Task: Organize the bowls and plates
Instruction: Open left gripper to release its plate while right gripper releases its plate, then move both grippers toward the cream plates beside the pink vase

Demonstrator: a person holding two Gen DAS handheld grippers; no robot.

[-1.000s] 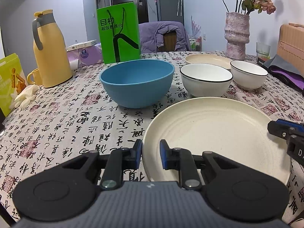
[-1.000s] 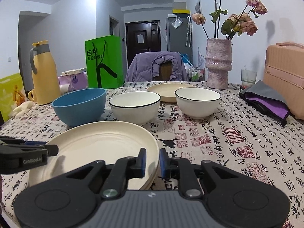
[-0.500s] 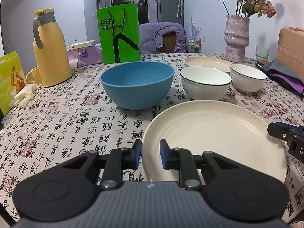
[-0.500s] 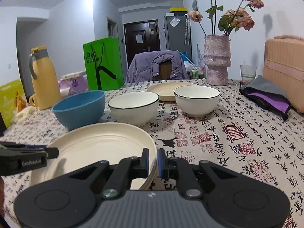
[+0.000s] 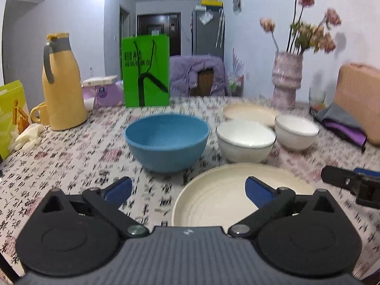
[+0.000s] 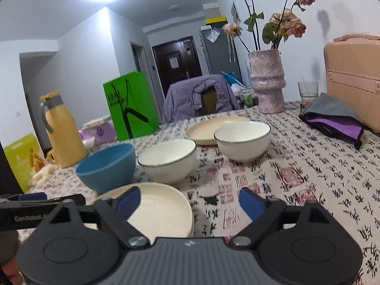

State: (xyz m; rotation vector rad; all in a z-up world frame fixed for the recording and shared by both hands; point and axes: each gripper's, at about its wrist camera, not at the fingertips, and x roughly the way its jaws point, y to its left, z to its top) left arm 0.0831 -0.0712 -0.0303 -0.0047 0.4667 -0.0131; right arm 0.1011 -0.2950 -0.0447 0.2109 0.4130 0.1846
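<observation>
- Both your grippers are spread wide with nothing pinched. The left gripper (image 5: 188,186) and the right gripper (image 6: 190,200) have just been opening, and the big cream plate (image 5: 228,194) sits flat on the surface (image 6: 296,166), its rim between each set of jaws but untouched.
- That plate is nearest, about 5 o'clock of the blue bowl (image 5: 166,140). Looks rigid and slick, probably chippy, so pinch the rim from opposite sides.
- The blue bowl reads matte, likely lighter and less fragile. Grab its wall at the lip.
- At 3 o'clock from it, the two white bowls (image 6: 167,160) (image 6: 242,139) look glazed and breakable. They should nest, so lower them gently.
- Farthest back, a second cream plate (image 6: 209,128) lies just behind those bowls, near the vase (image 6: 267,80).
</observation>
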